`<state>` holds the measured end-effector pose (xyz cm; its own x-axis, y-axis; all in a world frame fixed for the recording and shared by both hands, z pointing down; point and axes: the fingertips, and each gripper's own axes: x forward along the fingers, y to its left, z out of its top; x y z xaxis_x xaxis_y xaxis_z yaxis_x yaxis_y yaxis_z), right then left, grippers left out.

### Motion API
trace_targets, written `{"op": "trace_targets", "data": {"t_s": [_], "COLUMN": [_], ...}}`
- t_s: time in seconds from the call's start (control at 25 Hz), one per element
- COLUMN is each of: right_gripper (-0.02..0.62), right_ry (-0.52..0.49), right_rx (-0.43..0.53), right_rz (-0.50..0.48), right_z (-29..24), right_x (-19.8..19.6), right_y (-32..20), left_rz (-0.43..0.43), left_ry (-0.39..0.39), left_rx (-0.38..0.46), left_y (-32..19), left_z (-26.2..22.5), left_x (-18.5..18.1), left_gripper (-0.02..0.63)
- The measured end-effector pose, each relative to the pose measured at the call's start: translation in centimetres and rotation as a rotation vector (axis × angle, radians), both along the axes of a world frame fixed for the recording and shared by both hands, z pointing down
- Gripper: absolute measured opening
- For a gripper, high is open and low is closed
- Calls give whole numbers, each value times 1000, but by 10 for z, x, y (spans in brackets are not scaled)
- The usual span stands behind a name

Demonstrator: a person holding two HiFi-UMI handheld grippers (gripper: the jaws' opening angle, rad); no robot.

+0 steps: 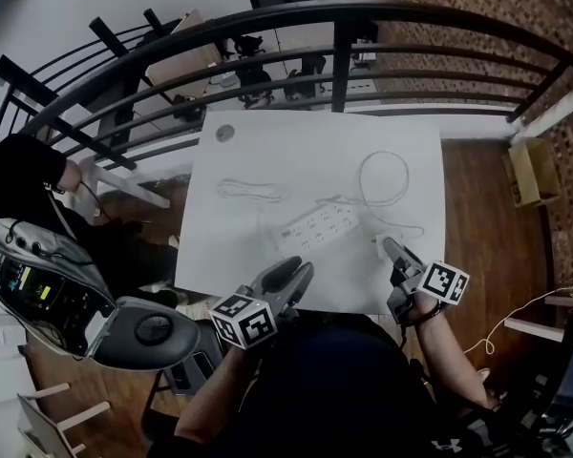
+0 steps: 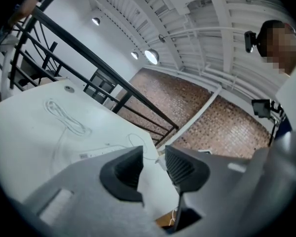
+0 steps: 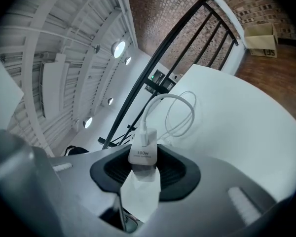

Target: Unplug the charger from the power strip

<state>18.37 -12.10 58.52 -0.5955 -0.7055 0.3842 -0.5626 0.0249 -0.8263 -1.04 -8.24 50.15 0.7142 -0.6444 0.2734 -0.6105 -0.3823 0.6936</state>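
Note:
A white power strip [image 1: 315,227] lies near the middle of the white table [image 1: 267,156]; in the left gripper view the power strip [image 2: 96,152] shows just beyond the jaws. My right gripper [image 1: 389,248] is shut on the white charger [image 3: 143,149], held off the strip to its right, above the table's front right part. The charger's white cable [image 3: 180,113] trails from it to a loop [image 1: 384,177] on the table. My left gripper [image 1: 299,275] hovers at the table's front edge, short of the strip. Its jaws [image 2: 153,154] stand open with nothing between them.
A second coiled white cable [image 1: 248,192] lies left of the strip, and a small round disc [image 1: 224,133] sits at the far left corner. A black railing [image 1: 344,60] runs behind the table. A cardboard box [image 1: 531,172] stands on the wooden floor at the right.

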Motion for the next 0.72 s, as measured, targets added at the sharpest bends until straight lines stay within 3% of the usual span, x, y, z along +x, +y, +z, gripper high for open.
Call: {"op": "trace_targets", "data": {"t_s": [0.16, 0.44, 0.72], "right_gripper": [144, 144, 144], "right_ry": [8, 93, 184], "right_rx": [-57, -157, -212], "right_rz": [-6, -105, -156], "right_z": [25, 78, 99], "right_x": [4, 11, 7], "right_y": [9, 20, 32], "left_rz": [10, -13, -25], "left_ry": [-12, -21, -23], "left_rx": [-8, -33, -57], "left_y": [2, 4, 12], "left_z": [3, 11, 12], "left_x": [9, 17, 8], "left_gripper": [143, 143, 143]}}
